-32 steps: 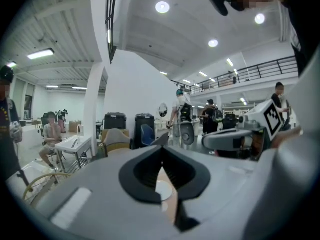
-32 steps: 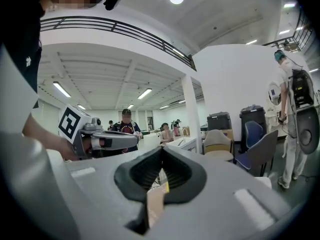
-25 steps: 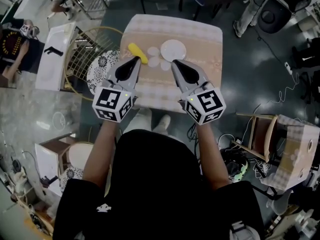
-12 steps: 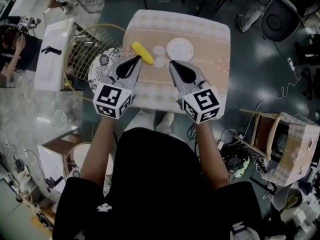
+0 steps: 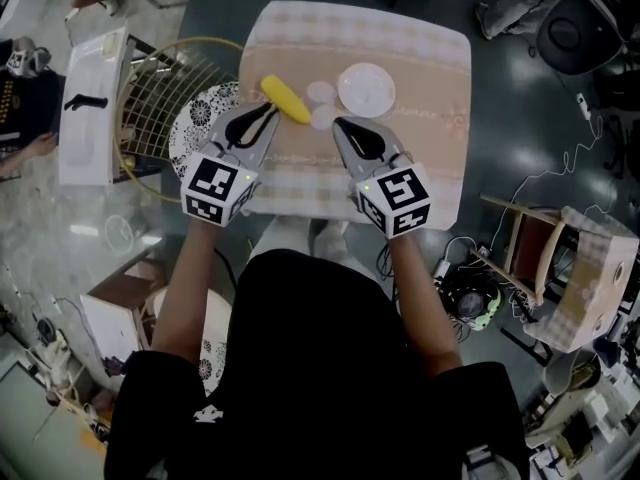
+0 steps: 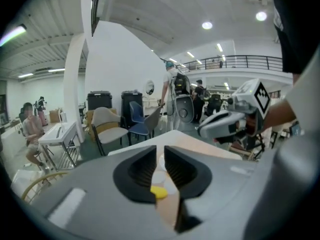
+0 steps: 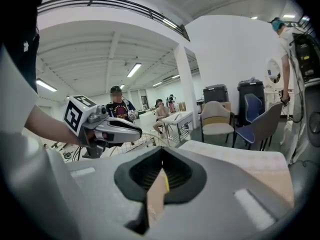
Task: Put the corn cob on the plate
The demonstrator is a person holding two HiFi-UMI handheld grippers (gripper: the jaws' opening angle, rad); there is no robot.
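A yellow corn cob [image 5: 285, 99] lies on the beige-clothed table [image 5: 430, 158], left of a white plate [image 5: 366, 88]. My left gripper [image 5: 268, 114] hovers just short of the cob's near side. Its jaws are opening, with a narrow gap and nothing between them. In the left gripper view the corn cob [image 6: 159, 193] shows through the gap of the left gripper [image 6: 160, 153]. My right gripper [image 5: 340, 125] is shut and empty, in front of the plate. In the right gripper view the right gripper [image 7: 162, 158] has its jaws pressed together.
Two small pale discs [image 5: 322, 93] lie between cob and plate. A wire rack [image 5: 165, 103] and a patterned round stool [image 5: 195, 128] stand left of the table, and a white table [image 5: 88, 108] further left. A wooden chair [image 5: 520, 258] stands at the right. People stand and sit in the hall.
Both grippers have sunk and moved forward toward the table. The left one now lies close beside the cob, and its jaws have parted slightly.
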